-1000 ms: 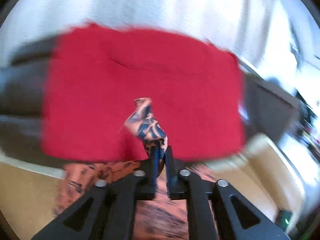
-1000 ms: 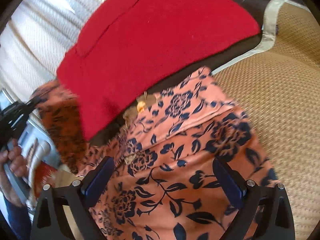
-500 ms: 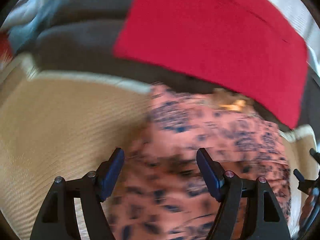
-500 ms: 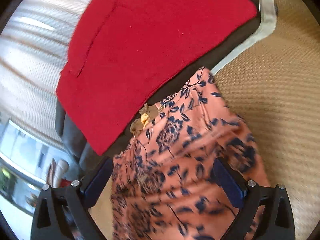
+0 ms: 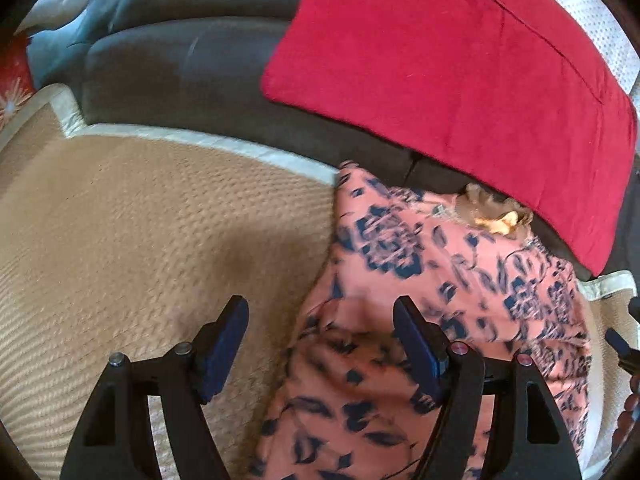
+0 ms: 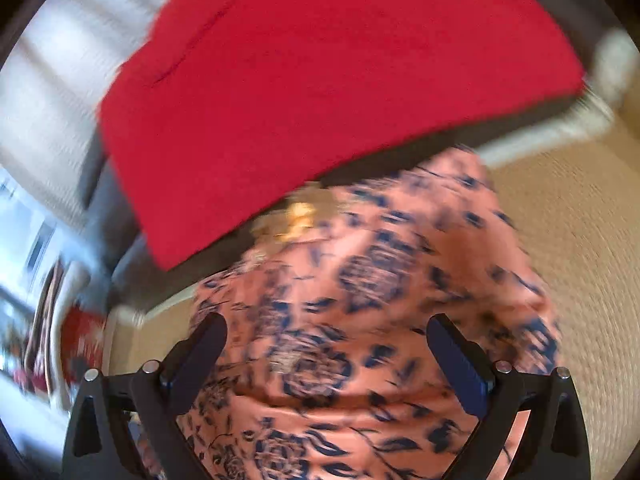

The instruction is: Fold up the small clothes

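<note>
**Floral garment released, both tools clear**

At lower centre of both views, the floral garment (image 5: 432, 320) lay on the woven mat (image 5: 140, 220), its top edge beside the red cushion (image 5: 460, 72). Left gripper (image 5: 320, 344) and right gripper (image 6: 326, 360) stood spread, grasping nothing. Advised: pinch one edge cleanly, fold squarely.

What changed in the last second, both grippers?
The left gripper let go of the floral garment: a second ago its jaws pinched a bunched corner lifted in front of the red cushion; now they stand open over the garment's edge on the woven mat. The right gripper stayed open, shifting over the garment. Cushion unchanged.
</note>
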The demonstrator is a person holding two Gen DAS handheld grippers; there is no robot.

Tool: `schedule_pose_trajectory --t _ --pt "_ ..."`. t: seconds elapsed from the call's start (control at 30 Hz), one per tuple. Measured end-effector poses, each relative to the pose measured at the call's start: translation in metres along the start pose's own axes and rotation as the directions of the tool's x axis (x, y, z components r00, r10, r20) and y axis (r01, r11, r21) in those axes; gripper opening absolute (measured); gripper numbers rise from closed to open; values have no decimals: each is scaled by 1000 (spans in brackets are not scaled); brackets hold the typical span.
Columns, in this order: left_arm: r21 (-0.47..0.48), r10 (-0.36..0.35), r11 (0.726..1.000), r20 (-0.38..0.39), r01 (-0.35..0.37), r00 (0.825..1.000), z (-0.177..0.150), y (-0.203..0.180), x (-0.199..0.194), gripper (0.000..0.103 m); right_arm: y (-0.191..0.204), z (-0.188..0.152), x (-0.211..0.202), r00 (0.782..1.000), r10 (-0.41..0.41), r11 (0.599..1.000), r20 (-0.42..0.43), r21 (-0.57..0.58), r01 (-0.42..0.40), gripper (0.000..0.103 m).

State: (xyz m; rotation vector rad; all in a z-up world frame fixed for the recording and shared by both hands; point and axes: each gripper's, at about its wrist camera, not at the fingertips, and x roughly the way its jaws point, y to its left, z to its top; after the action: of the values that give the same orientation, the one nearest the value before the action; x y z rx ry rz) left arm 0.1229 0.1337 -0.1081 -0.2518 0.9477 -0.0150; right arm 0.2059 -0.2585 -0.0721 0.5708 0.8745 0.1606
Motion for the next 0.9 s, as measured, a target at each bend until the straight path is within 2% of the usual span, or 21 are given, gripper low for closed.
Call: schedule_pose_trajectory --t 0.1,0.13,0.17,0.2,0.23,0.27,0.3,0.4,0.47,0.53,0.6,0.63,0.73,0.83,0.9 --pt "30 -47 998 -38 48 998 11 -14 21 83 4 7 19 1000 27 999 -13 -23 -27 101" --pt "61 -8 998 -68 12 998 12 -18 37 83 -1 7 27 999 31 999 -30 -10 -31 101" --pt "95 76 993 -102 -66 992 11 -19 51 83 -12 6 41 998 9 1000 -66 16 -8 101" --pt "124 150 983 -140 -132 979 9 -18 65 82 -25 5 54 994 -45 998 -101 49 50 101" --pt "164 176 974 -124 -154 977 8 -21 69 82 -38 1 63 986 -98 990 -133 88 110 101" --pt "204 208 961 -86 -187 974 8 -26 63 82 -50 -3 67 982 -100 982 -158 140 123 101" --pt "220 220 955 -69 -201 973 8 -29 56 82 -52 -4 63 989 -67 983 -134 159 88 101" --pt "192 200 963 -35 -190 979 11 -30 45 83 -41 4 49 996 -21 992 -92 122 32 101" --pt "207 220 957 -62 -203 973 10 -32 51 83 -37 17 50 997 -7 996 -72 89 13 101" --pt "218 261 947 -92 -236 961 8 -31 54 83 -45 27 62 998 30 994 -57 106 -23 101" --pt "214 254 949 -79 -232 964 7 -33 42 83 -63 28 81 992 -3 986 -126 167 24 101" --pt "220 253 947 -61 -234 966 6 -35 32 83 -62 27 78 994 7 984 -111 179 13 101" --pt "216 256 944 -8 -248 967 3 -38 0 83 -39 18 53 997 -11 997 -79 76 17 101" --pt "223 241 945 19 -239 970 -7 -45 -30 83 -28 -5 16 999 -11 1000 -36 14 12 101" --pt "238 238 941 39 -241 970 -17 -49 -50 83 -28 -22 -3 1000 -19 1000 -22 14 19 101"
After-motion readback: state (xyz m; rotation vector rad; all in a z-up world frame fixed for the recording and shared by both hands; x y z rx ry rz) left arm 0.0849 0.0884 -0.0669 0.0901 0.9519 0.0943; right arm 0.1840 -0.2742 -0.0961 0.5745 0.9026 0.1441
